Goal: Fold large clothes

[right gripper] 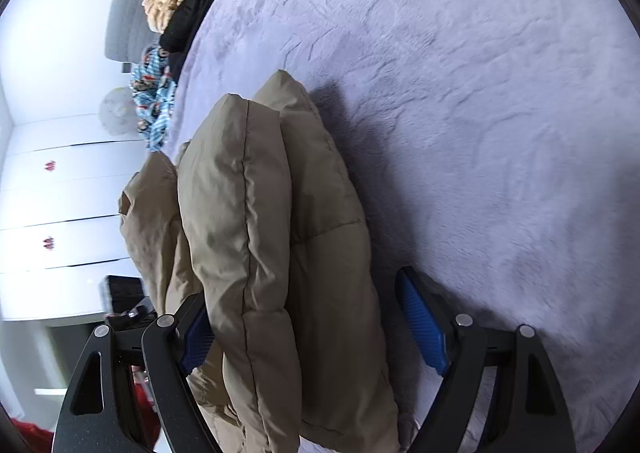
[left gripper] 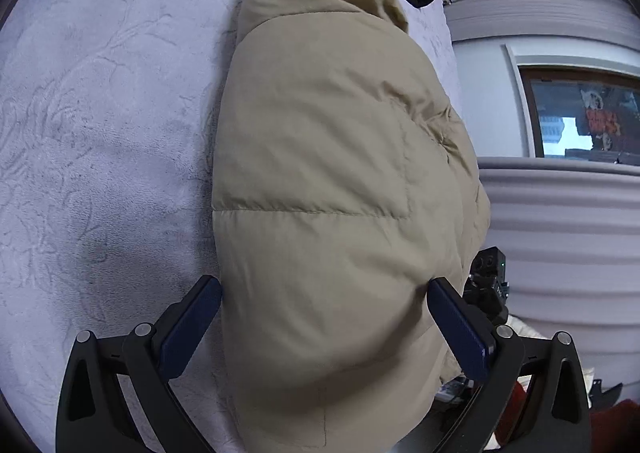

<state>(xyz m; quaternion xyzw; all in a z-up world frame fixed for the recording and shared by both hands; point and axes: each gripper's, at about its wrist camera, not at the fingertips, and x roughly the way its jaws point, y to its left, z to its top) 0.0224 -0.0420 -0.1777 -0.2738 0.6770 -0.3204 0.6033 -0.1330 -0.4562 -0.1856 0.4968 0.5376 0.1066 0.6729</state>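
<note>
We see a tan puffer jacket lying on a lavender blanket that covers the bed. In the left wrist view the jacket is folded into a thick, padded bundle running from near to far, with the blanket bare on its left and the bed edge on its right.

The left gripper has its fingers spread wide, one blue pad on each side of the near end of the jacket. Both pads sit against the fabric, but we cannot tell whether they press it.

The right gripper also has its fingers spread. The stacked jacket layers lie between them: the left pad is partly hidden behind the fabric, and the right pad stands apart from the jacket, over the blanket.

At the far left of the right wrist view, a black garment, a beige garment and a blue patterned cloth lie along the bed edge.
</note>
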